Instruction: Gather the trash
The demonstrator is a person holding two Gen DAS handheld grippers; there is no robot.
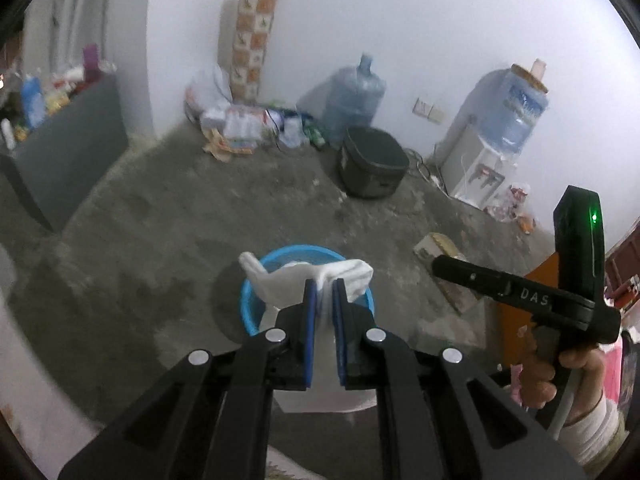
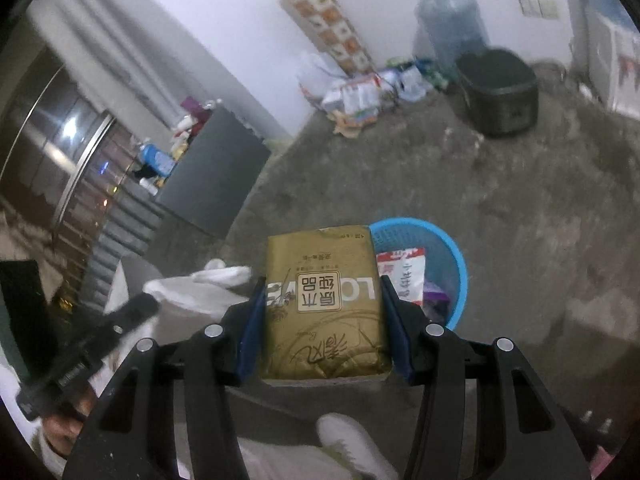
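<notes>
Halfway-ish: my left gripper (image 1: 323, 285) is pinched on a white tissue wad (image 1: 308, 280), my right gripper (image 2: 322, 288) clamps a gold tissue pack (image 2: 324, 304). The blue bin (image 2: 452, 252), just ahead, already holds some wrappers; both loads still need dropping.

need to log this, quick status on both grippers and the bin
Left gripper shut on white tissue, over blue basket. Right gripper shut on gold tissue pack, beside the basket. Nothing blocking.
</notes>
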